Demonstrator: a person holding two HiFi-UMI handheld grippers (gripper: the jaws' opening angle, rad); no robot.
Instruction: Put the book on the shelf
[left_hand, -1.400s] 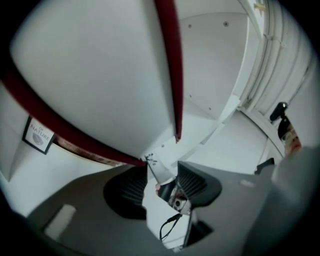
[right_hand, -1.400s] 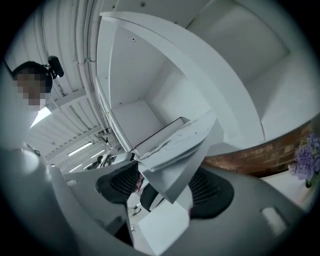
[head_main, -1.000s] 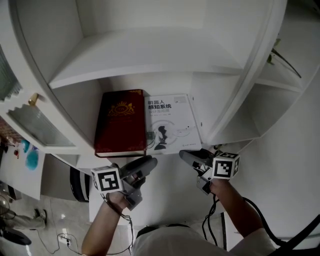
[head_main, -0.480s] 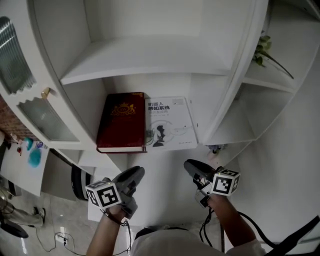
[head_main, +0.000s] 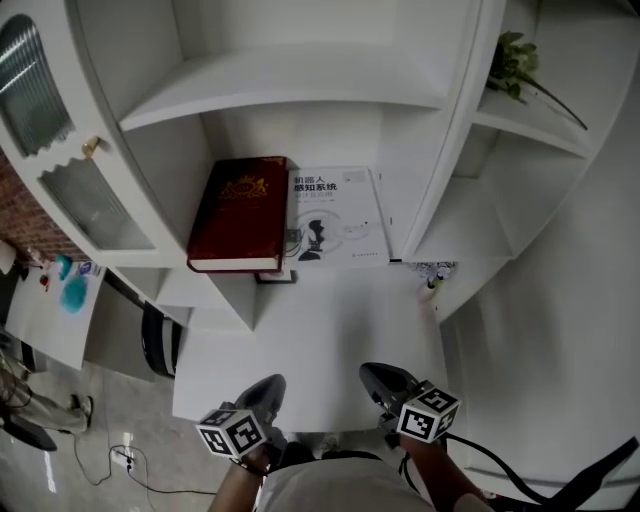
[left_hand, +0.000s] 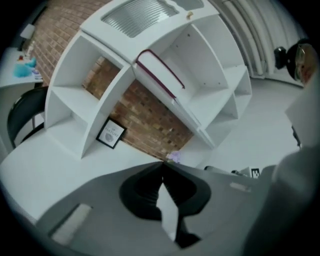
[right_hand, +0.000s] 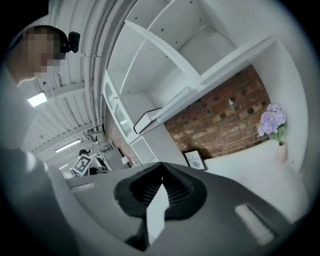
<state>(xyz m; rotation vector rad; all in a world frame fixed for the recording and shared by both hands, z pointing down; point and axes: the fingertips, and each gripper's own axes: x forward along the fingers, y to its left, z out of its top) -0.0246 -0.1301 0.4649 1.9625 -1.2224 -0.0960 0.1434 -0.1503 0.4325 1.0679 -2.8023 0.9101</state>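
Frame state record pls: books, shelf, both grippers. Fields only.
red book: flat on the shelf, cover up
white book: flat, right beside the red book
left gripper: shut, empty, well short of the books
right gripper: shut, empty, well short of the books
plant: in the compartment at the right
task: books already on shelf

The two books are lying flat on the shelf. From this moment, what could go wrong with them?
1. The red book lies with its near edge at the front of the shelf, seemingly a little over it. A knock could tip it off toward the small framed picture below.
2. The white book lies close beside the red one, so shifting one would probably push the other.
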